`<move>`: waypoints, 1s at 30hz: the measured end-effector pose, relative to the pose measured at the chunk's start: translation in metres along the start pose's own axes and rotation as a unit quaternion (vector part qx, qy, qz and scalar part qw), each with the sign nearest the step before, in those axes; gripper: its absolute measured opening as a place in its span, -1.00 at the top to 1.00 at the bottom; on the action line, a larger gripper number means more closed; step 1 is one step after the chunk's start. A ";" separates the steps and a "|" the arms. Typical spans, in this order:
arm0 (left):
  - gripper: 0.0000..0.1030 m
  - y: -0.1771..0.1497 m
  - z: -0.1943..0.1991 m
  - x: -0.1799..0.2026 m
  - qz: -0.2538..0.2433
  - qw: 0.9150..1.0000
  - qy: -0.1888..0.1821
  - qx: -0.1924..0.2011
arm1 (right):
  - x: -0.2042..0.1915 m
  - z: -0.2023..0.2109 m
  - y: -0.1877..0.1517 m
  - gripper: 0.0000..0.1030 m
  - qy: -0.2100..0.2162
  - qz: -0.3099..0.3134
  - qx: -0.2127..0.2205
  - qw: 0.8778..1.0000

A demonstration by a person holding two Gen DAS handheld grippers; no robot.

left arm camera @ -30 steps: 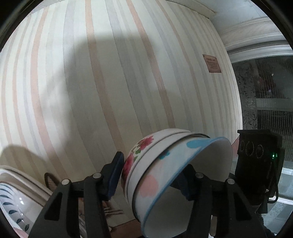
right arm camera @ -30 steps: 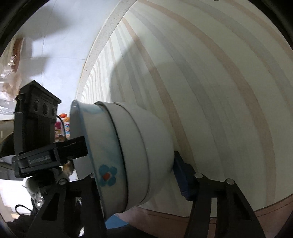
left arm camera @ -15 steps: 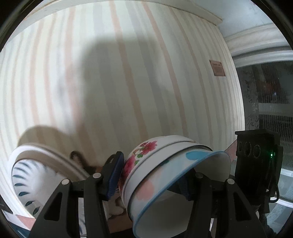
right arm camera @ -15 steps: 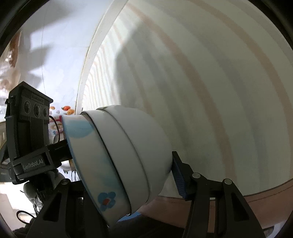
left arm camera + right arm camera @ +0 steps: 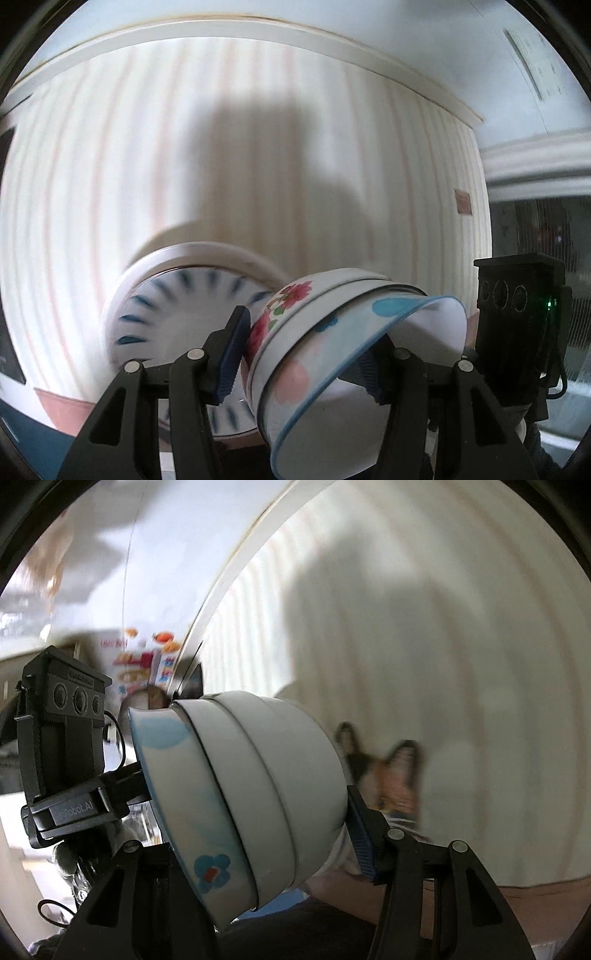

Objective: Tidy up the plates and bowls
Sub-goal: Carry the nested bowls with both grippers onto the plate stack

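A nested stack of three bowls (image 5: pixel 332 347) is held tilted in the air between both grippers; the inner bowl has a blue rim and pastel spots, the outer one red flowers. My left gripper (image 5: pixel 303 354) is shut on the stack across its wall. My right gripper (image 5: pixel 258 834) is shut on the same stack (image 5: pixel 251 794) from the other side. A white plate with blue dashes (image 5: pixel 173 317) stands upright behind the stack, low and left in the left wrist view. Each gripper's black camera body shows in the other's view.
A striped cream wall (image 5: pixel 258 147) fills the background. A fox-face item (image 5: pixel 395 779) sits low against the wall beyond the stack. A dark window (image 5: pixel 535 229) is at the right. Colourful posters (image 5: pixel 147 664) hang far left in the right wrist view.
Both grippers have tipped downward with the bowl stack. The blue-dashed plate has come fully into the left view behind the stack, and the fox-face item has appeared in the right view.
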State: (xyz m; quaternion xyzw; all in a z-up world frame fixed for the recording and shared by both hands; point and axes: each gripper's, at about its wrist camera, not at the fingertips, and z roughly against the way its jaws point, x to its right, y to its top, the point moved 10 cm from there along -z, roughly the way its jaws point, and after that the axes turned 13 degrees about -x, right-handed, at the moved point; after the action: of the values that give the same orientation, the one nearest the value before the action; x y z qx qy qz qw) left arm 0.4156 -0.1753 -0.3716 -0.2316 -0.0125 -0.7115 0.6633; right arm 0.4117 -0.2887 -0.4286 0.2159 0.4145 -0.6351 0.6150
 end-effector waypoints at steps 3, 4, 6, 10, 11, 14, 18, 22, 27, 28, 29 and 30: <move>0.00 -0.006 0.004 -0.025 0.029 1.000 -0.006 0.008 | -0.021 -0.027 0.010 -0.07 -0.002 0.016 -0.022 1.000; 0.00 -0.008 0.005 -0.034 0.038 0.999 -0.008 0.009 | -0.025 -0.034 0.011 -0.07 -0.003 0.020 -0.028 0.999; 0.00 -0.012 0.004 -0.049 0.054 0.998 -0.013 0.012 | -0.033 -0.050 0.006 -0.07 -0.006 0.027 -0.045 0.999; 0.00 -0.014 -0.005 -0.072 0.083 0.996 -0.023 0.013 | -0.040 -0.081 0.001 -0.07 -0.011 0.033 -0.070 0.997; 0.00 -0.015 -0.008 -0.077 0.088 0.996 -0.026 0.011 | -0.038 -0.083 -0.001 -0.07 -0.013 0.033 -0.072 0.997; 0.00 -0.015 -0.016 -0.083 0.098 0.995 -0.033 0.007 | -0.038 -0.102 0.003 -0.07 -0.022 0.033 -0.084 0.996; 0.00 -0.015 -0.021 -0.087 0.096 0.995 -0.031 0.004 | -0.036 -0.114 0.007 -0.07 -0.031 0.029 -0.089 0.995; 0.00 -0.012 -0.025 -0.087 0.094 0.995 -0.030 0.003 | -0.035 -0.122 0.011 -0.07 -0.039 0.027 -0.088 0.995; 0.00 -0.012 -0.029 -0.087 0.088 0.996 -0.029 0.000 | -0.035 -0.122 0.014 -0.07 -0.047 0.022 -0.083 0.995; 0.00 -0.012 -0.030 -0.086 0.087 0.996 -0.028 -0.001 | -0.035 -0.120 0.014 -0.07 -0.048 0.021 -0.084 0.995; 0.00 -0.012 -0.031 -0.087 0.085 0.996 -0.027 -0.002 | -0.032 -0.118 0.013 -0.07 -0.050 0.021 -0.084 0.995; 0.00 -0.012 -0.031 -0.087 0.086 0.996 -0.027 -0.003 | -0.029 -0.117 0.012 -0.07 -0.052 0.021 -0.085 0.995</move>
State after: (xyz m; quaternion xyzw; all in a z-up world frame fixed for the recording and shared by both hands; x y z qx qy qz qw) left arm 0.3951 -0.1020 -0.4264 -0.2530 -0.0081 -0.6458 0.7204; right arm 0.4004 -0.1771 -0.4745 0.1382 0.4298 -0.5953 0.6647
